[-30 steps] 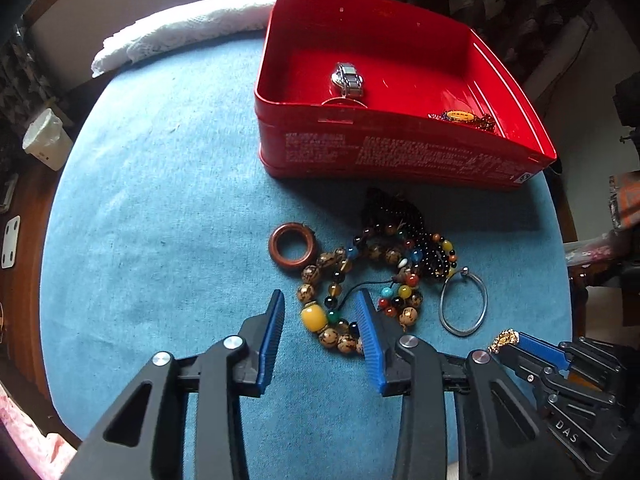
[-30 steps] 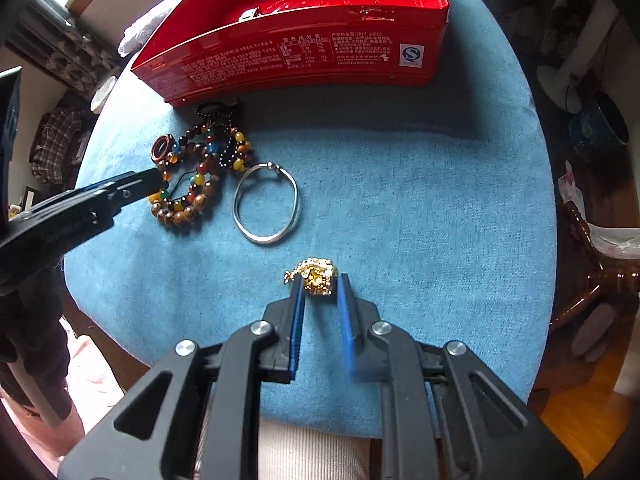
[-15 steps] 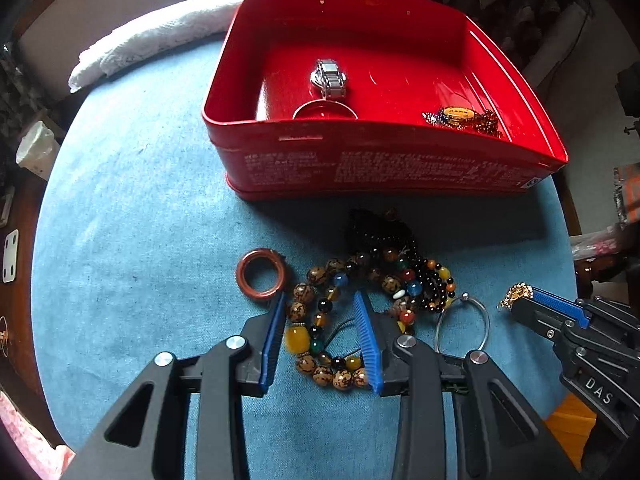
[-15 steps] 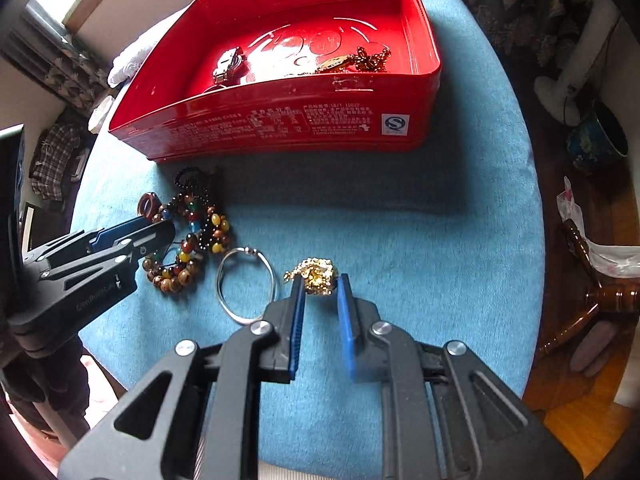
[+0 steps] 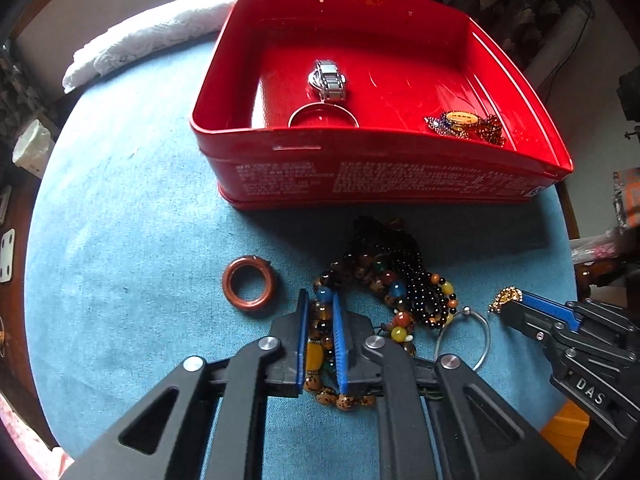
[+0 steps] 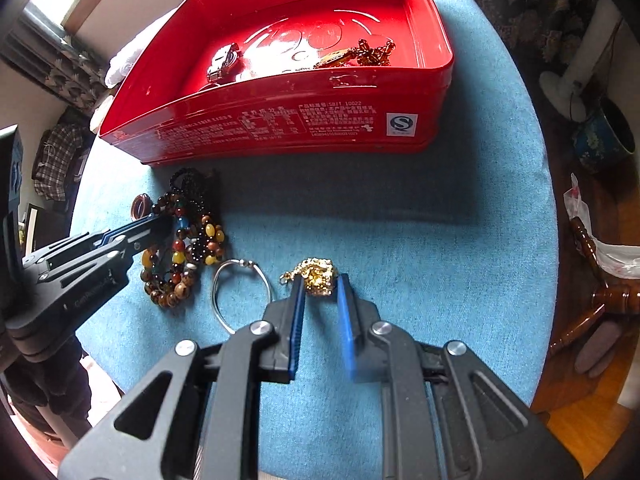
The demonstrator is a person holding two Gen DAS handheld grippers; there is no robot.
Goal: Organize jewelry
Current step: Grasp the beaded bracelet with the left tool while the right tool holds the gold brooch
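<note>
Both grippers hang over the blue cloth (image 6: 400, 220) on the near side of the red tin (image 5: 380, 176), each pointing steeply down. The left gripper (image 5: 320, 320) has its blue pads pinched together on a strand of the beaded bracelet (image 5: 316, 354), so the amber and blue beads sit squeezed between them; the rest of that tangle of beads (image 6: 188, 256) lies on the cloth just short of the tin's front wall. The right gripper (image 6: 320, 292) is clamped on the gold chain (image 6: 316, 274), which bunches out past its tips, further from the tin than the beads. From either grip the tin lies straight ahead, its long side running crosswise, and the left one looks nearer to it. I'd say the wall has to be cleared by lifting first; inside, the silver watch (image 5: 330, 80) and another piece (image 5: 464, 124) leave bare floor between. The brown ring (image 5: 249, 284) and silver bangle (image 6: 240, 292) lie loose beside the beads and could snag.
</note>
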